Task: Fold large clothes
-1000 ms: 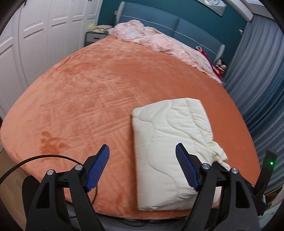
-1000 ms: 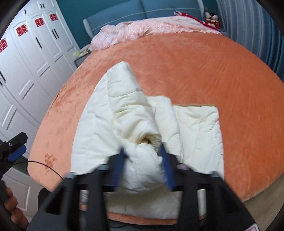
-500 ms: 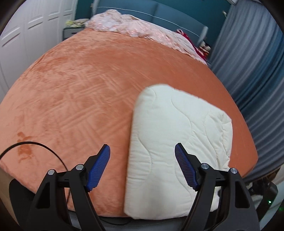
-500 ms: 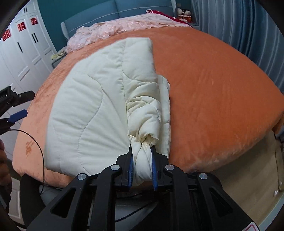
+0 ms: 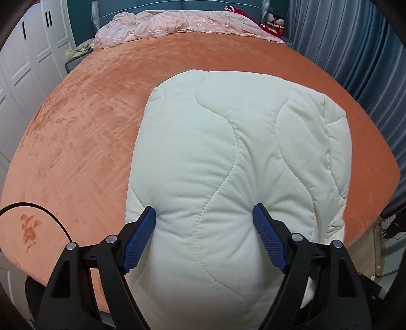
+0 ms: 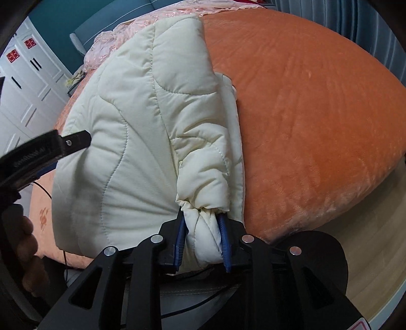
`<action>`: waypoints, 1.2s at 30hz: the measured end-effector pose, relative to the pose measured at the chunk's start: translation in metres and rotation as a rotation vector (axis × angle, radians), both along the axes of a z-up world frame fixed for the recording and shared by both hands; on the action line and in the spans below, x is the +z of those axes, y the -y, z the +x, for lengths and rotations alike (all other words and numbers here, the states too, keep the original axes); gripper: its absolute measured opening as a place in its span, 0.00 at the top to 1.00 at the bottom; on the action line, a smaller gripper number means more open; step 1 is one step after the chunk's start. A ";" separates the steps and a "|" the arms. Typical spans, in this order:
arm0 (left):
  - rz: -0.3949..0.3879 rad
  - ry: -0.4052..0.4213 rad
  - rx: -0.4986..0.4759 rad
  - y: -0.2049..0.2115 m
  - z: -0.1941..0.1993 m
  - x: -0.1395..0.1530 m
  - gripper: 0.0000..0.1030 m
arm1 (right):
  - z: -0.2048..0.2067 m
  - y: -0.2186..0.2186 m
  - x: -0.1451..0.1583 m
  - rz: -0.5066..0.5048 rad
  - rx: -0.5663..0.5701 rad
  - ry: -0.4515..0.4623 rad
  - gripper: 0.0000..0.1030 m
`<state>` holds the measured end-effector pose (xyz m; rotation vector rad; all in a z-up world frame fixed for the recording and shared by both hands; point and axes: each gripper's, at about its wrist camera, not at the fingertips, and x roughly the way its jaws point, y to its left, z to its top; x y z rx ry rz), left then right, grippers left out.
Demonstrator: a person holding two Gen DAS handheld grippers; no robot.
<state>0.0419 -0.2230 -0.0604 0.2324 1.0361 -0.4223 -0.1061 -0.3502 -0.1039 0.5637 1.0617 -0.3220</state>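
Note:
A cream quilted jacket point(image 5: 228, 152) lies folded near the foot edge of the orange bed point(image 5: 76, 139). My left gripper point(image 5: 203, 209) stands wide and is opening a little more. Its fingertips point(image 5: 149, 215) dent the jacket's near end, and a bulge of padding sits between the jaws without being pinched. In the right wrist view the jacket point(image 6: 132, 127) fills the left half. My right gripper point(image 6: 201, 223) holds the bunched sleeve cuff point(image 6: 203, 243) at the jacket's right edge; its jaws are easing open, pads still on the fabric. The left gripper point(image 6: 50, 147) shows at the far left.
A pink lace cover point(image 5: 177, 22) and soft toys point(image 5: 275, 20) lie at the head of the bed. White wardrobe doors point(image 5: 20, 63) stand to the left, grey-blue curtains point(image 5: 355, 50) to the right. A black cable point(image 5: 38, 208) loops over the bed's corner. Pale floor point(image 6: 368, 241) lies beyond the foot.
My left gripper swung right and down from beside the jacket onto its near end. The right gripper lowered the lifted sleeve fold along the jacket's right edge, still gripping the cuff.

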 end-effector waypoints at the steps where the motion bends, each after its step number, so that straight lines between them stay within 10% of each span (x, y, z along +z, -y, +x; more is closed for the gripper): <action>1: 0.007 0.002 0.002 0.001 0.001 -0.001 0.25 | -0.003 0.001 0.006 0.003 -0.005 0.001 0.78; 8: -0.001 -0.018 0.017 -0.003 0.008 -0.003 0.25 | -0.025 0.016 0.057 -0.062 -0.054 0.071 0.76; 13: -0.067 -0.056 -0.005 -0.012 -0.005 0.017 0.29 | -0.017 0.018 0.075 -0.107 -0.010 0.073 0.99; 36: 0.050 -0.034 -0.002 0.040 0.041 0.014 0.29 | 0.062 0.023 0.028 -0.100 0.077 -0.107 1.00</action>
